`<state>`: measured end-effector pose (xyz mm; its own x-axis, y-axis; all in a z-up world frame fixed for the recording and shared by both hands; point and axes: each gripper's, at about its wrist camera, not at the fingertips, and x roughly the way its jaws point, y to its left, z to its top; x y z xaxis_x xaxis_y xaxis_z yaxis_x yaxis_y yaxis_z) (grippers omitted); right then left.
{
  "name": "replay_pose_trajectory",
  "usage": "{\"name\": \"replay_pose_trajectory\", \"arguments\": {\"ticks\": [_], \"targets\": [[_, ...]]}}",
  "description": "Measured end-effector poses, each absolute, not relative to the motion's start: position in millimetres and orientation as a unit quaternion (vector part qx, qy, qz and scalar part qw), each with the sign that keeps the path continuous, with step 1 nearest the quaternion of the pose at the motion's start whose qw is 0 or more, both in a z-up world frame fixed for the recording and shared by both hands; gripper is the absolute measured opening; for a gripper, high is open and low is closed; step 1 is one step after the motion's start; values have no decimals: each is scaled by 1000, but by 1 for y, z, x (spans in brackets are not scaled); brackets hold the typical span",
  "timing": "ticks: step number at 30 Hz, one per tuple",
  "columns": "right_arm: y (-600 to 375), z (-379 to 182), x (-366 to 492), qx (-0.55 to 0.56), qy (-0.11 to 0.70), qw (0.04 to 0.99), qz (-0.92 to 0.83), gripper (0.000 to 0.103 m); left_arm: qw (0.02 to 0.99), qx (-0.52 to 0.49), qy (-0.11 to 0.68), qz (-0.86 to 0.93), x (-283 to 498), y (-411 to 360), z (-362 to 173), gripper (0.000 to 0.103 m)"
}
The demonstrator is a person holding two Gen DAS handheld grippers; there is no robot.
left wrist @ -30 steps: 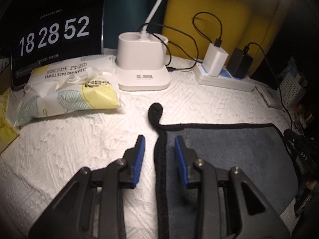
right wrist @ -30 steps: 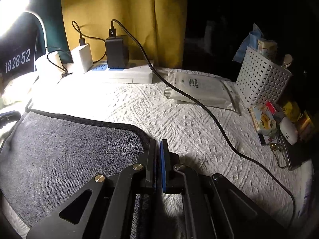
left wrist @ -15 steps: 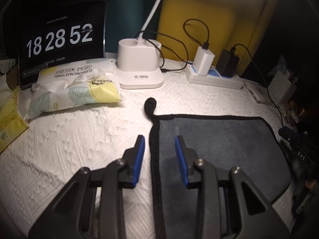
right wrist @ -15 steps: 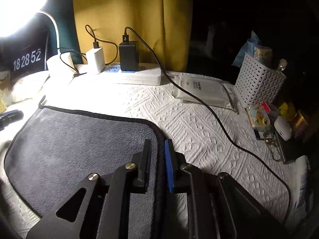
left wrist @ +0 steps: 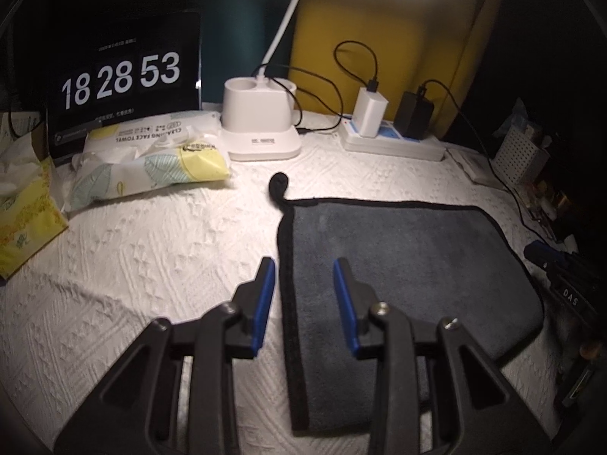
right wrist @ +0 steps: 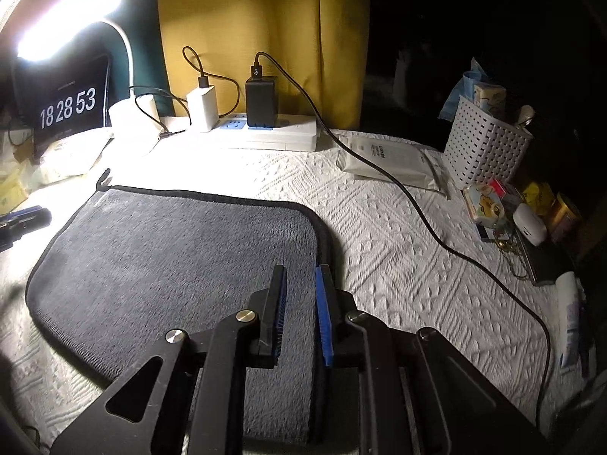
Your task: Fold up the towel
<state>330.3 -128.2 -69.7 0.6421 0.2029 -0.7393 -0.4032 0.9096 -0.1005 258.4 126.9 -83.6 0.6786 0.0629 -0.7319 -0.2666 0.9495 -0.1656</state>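
I read this as the pause between folds: the dark grey plush towel with black piping [right wrist: 178,250] lies flat and neither tool has hold of it. My left gripper [left wrist: 303,295] has its blue-padded jaws standing wide apart, straddling the towel's left black edge above the cloth. My right gripper [right wrist: 299,303] has its jaws parted by a narrower gap, poised over the towel's right edge, with nothing between the pads as far as I can tell.

The towel sits on the white embossed table cover [left wrist: 151,250], towards the near edge and roughly midway across. Its far edge runs parallel to the white power strip [right wrist: 273,132] at the back, well apart from it. A black hanging loop [left wrist: 279,185] curls out from the far-left corner.

In my judgement the next move calls for lowering both tools onto the near corners, closing on the piping, and carrying that edge over to the far one evenly, so the corners meet. The pile looks thick and soft, so I expect it to bunch if I pinch too shallow. The black charger cable [right wrist: 417,208] trails across the cover just to the right; I would keep my right tool away from it.
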Motion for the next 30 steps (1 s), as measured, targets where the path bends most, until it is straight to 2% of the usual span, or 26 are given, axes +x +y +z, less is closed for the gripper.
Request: {"name": "replay_pose_trajectory", "arguments": {"ticks": [4, 5, 6, 7, 30], "targets": [[-131, -66, 319, -128, 385, 898, 169, 17, 909, -128, 386, 88, 250, 122, -80, 36], [-132, -65, 315, -129, 385, 898, 168, 17, 910, -127, 385, 88, 247, 121, -79, 46], [-132, -64, 313, -129, 385, 898, 169, 17, 911, -128, 383, 86, 245, 121, -78, 51], [-132, -63, 311, -129, 384, 898, 169, 17, 912, -127, 381, 85, 242, 119, -77, 52], [-130, -53, 257, -128, 382, 899, 172, 17, 913, -122, 385, 53, 193, 91, -71, 52]]}}
